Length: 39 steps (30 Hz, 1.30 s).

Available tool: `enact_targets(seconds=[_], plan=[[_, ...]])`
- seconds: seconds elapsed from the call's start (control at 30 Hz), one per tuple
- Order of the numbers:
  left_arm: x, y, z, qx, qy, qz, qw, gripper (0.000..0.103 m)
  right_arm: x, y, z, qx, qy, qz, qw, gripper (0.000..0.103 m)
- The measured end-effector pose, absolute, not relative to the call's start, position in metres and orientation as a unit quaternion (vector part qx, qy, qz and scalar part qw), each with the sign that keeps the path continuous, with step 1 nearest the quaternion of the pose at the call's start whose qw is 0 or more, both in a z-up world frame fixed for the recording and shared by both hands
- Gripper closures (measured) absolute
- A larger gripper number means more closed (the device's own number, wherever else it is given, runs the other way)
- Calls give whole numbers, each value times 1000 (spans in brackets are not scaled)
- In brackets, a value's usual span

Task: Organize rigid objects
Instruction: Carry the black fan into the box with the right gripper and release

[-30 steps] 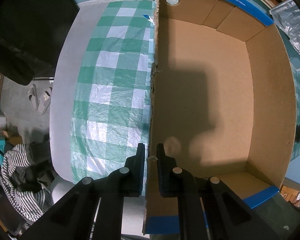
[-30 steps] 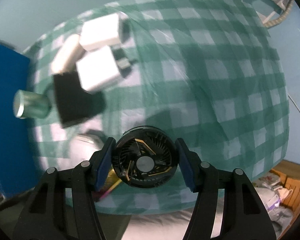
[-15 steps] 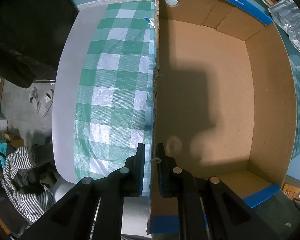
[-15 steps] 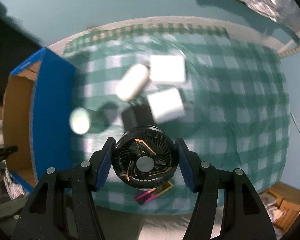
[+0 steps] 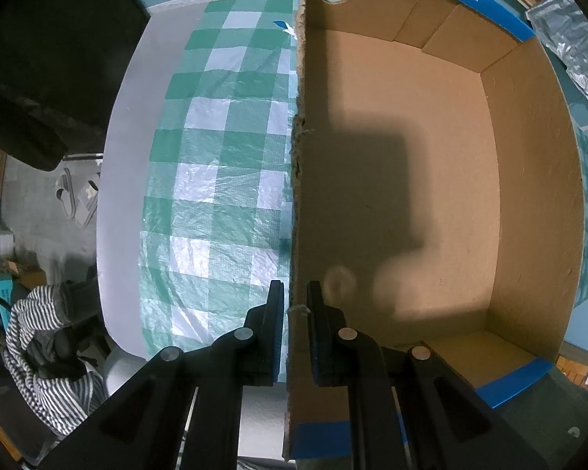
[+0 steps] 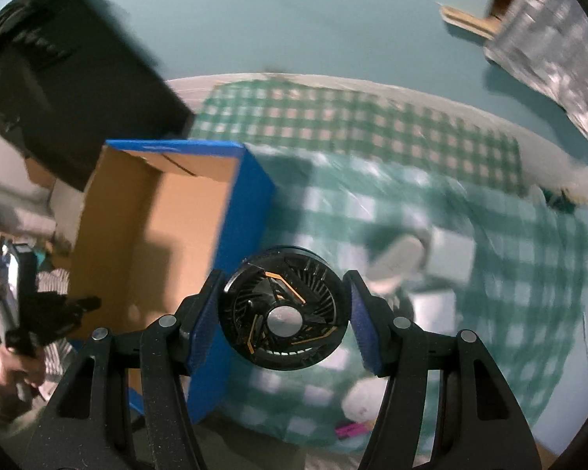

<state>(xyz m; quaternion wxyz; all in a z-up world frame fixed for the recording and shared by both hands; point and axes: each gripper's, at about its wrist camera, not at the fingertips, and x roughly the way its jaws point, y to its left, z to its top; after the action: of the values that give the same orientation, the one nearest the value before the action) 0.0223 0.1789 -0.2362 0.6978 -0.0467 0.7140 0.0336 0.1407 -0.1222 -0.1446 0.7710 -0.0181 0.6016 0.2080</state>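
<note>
With the left gripper [image 5: 296,313] pinching the box [image 5: 431,180] wall steady, the right gripper [image 6: 284,305], clamping the round fan [image 6: 284,307], is needing clearance over the blue rim before lowering.

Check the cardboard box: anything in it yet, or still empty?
Empty. The left wrist view shows the cardboard box floor bare, only a shadow on it. The fan is outside, clamped in the right gripper.

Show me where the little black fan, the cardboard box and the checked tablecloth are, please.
black fan [image 6: 284,313]: right wrist view, on its silver hub.
cardboard box [image 5: 431,196]: left wrist view, on its bare inside floor.
checked tablecloth [image 5: 223,164]: left wrist view, on its flat top.
</note>
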Motion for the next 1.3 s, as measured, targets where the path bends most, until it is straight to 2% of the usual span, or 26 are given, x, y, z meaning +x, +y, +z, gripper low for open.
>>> enact_targets(seconds=[0.33, 0.6, 0.93, 1.3], plan=[[22, 176, -237, -47, 713, 32, 699, 92, 169, -49, -143, -78, 588, 270, 758, 41], [23, 169, -237, -41, 714, 27, 699, 92, 181, -1, -173, -127, 604, 292, 731, 41], [26, 172, -238, -44, 717, 24, 695, 92, 188, 17, -204, -148, 624, 289, 711, 41], [25, 183, -232, -46, 709, 29, 703, 92, 193, 16, -211, -145, 632, 275, 710, 42]])
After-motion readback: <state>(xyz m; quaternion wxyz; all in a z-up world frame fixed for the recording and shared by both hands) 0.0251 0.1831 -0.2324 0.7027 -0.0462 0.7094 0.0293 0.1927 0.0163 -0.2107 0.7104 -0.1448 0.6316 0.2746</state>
